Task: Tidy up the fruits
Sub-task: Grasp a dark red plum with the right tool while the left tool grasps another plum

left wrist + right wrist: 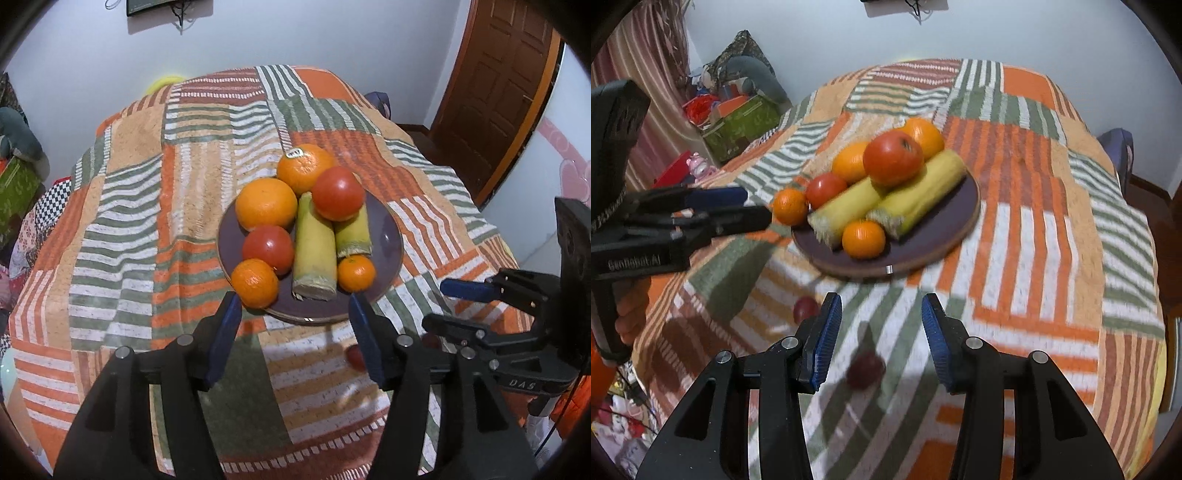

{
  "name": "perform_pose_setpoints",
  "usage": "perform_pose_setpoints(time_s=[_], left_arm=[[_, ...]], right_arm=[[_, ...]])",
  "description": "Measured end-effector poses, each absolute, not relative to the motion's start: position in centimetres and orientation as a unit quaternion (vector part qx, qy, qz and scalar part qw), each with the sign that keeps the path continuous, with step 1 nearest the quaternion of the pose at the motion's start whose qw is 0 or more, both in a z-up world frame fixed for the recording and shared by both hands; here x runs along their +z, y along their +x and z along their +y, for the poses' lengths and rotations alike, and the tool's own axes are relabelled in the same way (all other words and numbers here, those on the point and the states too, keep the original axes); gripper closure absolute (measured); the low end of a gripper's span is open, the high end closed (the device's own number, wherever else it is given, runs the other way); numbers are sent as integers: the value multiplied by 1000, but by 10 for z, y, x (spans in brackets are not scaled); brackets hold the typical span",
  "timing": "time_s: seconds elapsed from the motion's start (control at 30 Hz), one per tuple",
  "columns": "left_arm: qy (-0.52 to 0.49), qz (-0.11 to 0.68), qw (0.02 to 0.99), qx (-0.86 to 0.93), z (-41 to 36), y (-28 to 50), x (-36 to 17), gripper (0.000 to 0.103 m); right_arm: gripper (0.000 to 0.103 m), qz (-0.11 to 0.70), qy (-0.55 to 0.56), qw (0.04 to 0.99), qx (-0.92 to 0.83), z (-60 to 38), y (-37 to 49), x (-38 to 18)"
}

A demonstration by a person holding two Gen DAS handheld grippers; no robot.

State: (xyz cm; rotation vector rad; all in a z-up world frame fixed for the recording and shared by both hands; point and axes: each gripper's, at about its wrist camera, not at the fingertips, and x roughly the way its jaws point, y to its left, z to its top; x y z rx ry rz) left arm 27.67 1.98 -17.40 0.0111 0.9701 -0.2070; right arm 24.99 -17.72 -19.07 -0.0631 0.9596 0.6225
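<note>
Two small dark red fruits (865, 369) lie on the striped cloth (1034, 236) of the surface, near a purple plate (960, 206) piled with oranges, tomatoes and yellow pieces. Both left tongs (291, 317) and right tongs (881, 325) gape wide, holding nothing.

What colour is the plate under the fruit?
Dark purple plate with a tan rim, clearest in the left wrist view.

a striped patchwork cloth (122, 229) covered my table; a brown wooden door (495, 92) stood to my right, and a green box (742, 123) sat by the pink curtain (653, 74).
</note>
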Motion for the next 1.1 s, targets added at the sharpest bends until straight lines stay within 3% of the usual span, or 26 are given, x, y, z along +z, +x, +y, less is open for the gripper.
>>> perform_pose_setpoints(time_s=[0.27,0.5,0.6,0.7,0.9,0.97,1.1], left_arm=[[4,509,853,-115,9,272,-194,40],[23,529,837,-137,-9,265,-210,40],[27,535,832,-143,-14,264,-217,40],[34,538,830,-145,-19,264,-222,41],[30,544,822,-163,-28,266,-229,53],[33,547,820,-167,-32,267,-232,64],[38,544,821,-167,-35,269,-235,76]], right_arm=[[62,476,-15,827,299,-186,238,-203],[73,489,-13,814,314,-177,236,-213],[82,486,-19,817,309,-176,235,-214],[82,485,-14,817,311,-178,234,-214],[82,482,0,820,308,-189,233,-211],[82,480,5,822,306,-193,234,-209],[82,477,8,826,301,-198,234,-207]])
